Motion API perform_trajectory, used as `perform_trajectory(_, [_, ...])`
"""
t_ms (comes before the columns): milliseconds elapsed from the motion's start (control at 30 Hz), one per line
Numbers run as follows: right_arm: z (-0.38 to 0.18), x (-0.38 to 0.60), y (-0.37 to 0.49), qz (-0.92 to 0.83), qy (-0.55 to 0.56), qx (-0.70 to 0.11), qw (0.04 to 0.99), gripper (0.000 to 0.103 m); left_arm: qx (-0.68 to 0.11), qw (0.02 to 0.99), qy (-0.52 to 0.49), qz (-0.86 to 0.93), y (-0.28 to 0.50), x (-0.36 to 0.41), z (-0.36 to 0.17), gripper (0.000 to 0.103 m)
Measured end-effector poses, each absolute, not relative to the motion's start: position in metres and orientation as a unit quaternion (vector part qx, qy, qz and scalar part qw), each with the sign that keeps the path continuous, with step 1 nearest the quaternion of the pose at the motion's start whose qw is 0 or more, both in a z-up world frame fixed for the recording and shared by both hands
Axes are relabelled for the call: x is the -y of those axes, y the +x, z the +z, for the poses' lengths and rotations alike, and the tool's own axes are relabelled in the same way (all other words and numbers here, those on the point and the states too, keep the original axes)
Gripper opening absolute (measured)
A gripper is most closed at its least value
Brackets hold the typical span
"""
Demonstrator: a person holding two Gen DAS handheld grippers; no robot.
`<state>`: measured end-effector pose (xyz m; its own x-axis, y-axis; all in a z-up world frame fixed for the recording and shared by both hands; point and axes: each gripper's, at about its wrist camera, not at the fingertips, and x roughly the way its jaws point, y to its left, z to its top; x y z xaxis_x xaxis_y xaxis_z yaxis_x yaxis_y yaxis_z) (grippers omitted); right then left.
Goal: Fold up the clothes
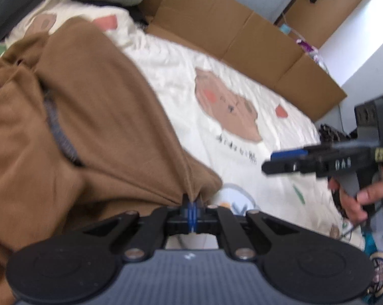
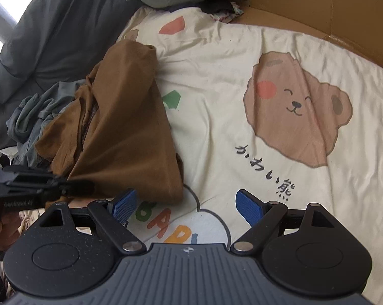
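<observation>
Pinching brown garment [image 1: 95, 117] in left claw [image 1: 192, 209], right claw [image 2: 186, 207] spread

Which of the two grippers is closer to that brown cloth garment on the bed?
Left. The left gripper is shut on the brown cloth garment's edge; the right gripper is open beside it, above the cream bear-print bedsheet.

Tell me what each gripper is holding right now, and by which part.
The left gripper is shut on the brown garment, pinching a bunched bit of its edge at the near corner. The right gripper is open above the bear-print sheet, holding nothing.
</observation>
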<state>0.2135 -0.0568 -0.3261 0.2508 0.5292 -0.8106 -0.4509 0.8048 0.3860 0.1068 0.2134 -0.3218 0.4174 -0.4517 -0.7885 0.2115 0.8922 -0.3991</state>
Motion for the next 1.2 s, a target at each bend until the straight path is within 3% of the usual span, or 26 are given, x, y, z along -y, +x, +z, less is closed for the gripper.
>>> perform_trajectory(633, [-0.327, 0.05, 0.207, 0.324, 0.007, -0.523, 0.789, 0.088, -0.596, 0.79, -0.069, -0.126, 0.03, -0.287, -0.325, 0.0])
perform_trajectory(1200, [-0.328, 0.016, 0.229, 0.368, -0.055, -0.502, 0.781, 0.088, -0.594, 0.802, -0.011, 0.057, 0.021, -0.379, -0.305, 0.001])
